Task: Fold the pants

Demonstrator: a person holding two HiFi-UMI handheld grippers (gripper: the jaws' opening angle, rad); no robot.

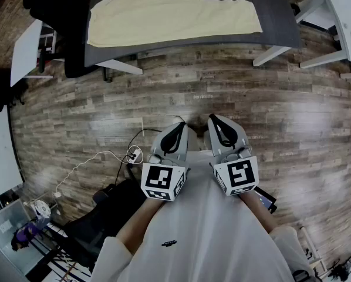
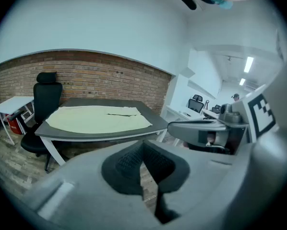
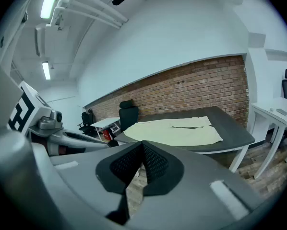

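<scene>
1. The grey hand-held left gripper (image 1: 181,126) and the matching right gripper (image 1: 214,120) sit side by side close to the person's white shirt (image 1: 211,234); both point towards the dark grey rectangular table (image 1: 278,16) and tip slightly downward, well short of it.
2. In the left gripper view, its black ribbed jaws are pressed together with nothing between them; the right gripper view shows the same, closed and empty.
3. The pale yellow fabric pants (image 1: 169,10) lie spread flat on the table, covering most of its top; a bare strip of table shows at its right end.
4. A wide stretch of wood-plank floor (image 1: 252,93) separates the grippers from the table's near edge; a black office chair (image 1: 55,10) stands at the table's left end; a white desk (image 1: 346,16) stands to the table's right.
</scene>
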